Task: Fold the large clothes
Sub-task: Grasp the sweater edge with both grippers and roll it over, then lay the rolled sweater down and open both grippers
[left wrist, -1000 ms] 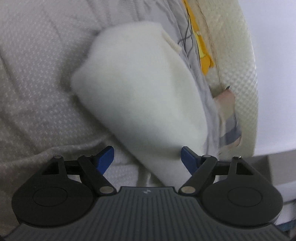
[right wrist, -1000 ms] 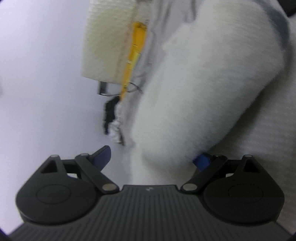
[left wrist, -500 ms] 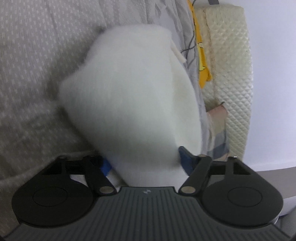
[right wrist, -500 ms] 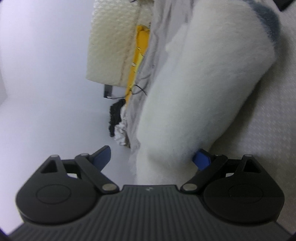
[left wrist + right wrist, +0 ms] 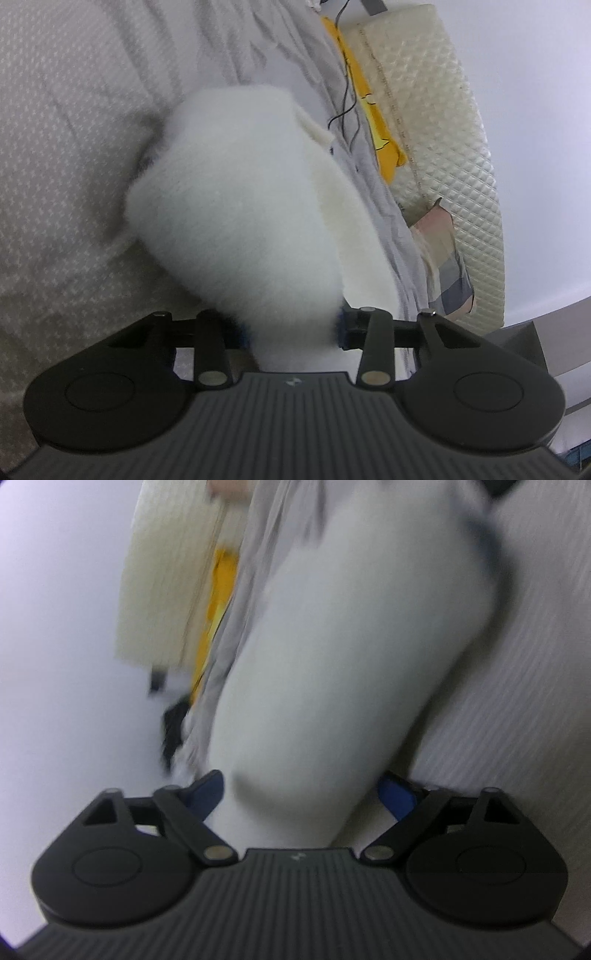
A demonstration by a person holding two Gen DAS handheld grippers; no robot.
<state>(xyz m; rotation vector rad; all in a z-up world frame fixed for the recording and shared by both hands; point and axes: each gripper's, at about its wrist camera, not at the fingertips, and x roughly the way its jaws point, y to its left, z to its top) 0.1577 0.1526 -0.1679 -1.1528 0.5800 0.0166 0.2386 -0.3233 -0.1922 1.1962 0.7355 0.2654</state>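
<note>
A thick white fluffy garment (image 5: pixel 243 206), folded into a bundle, lies on a grey patterned bedsheet (image 5: pixel 59 122). My left gripper (image 5: pixel 293 325) is shut on the near end of the bundle, its blue pads mostly buried in the fleece. In the right wrist view the same white garment (image 5: pixel 354 657) fills the middle, blurred. My right gripper (image 5: pixel 308 790) has its blue fingers (image 5: pixel 207 788) on either side of the garment's end, jaws still wide, pressing against it.
A cream quilted headboard (image 5: pixel 436 122) runs along the bed's far edge, with a yellow cloth (image 5: pixel 373 107), a thin black cable and a plaid cloth (image 5: pixel 447 269) beside it. A rumpled grey sheet (image 5: pixel 243 602) lies between garment and headboard. A white wall is beyond.
My left gripper moved onto the bundle's end and closed on it. My right gripper pushed further onto the garment's other end and its jaws narrowed a little; the view is now motion-blurred.
</note>
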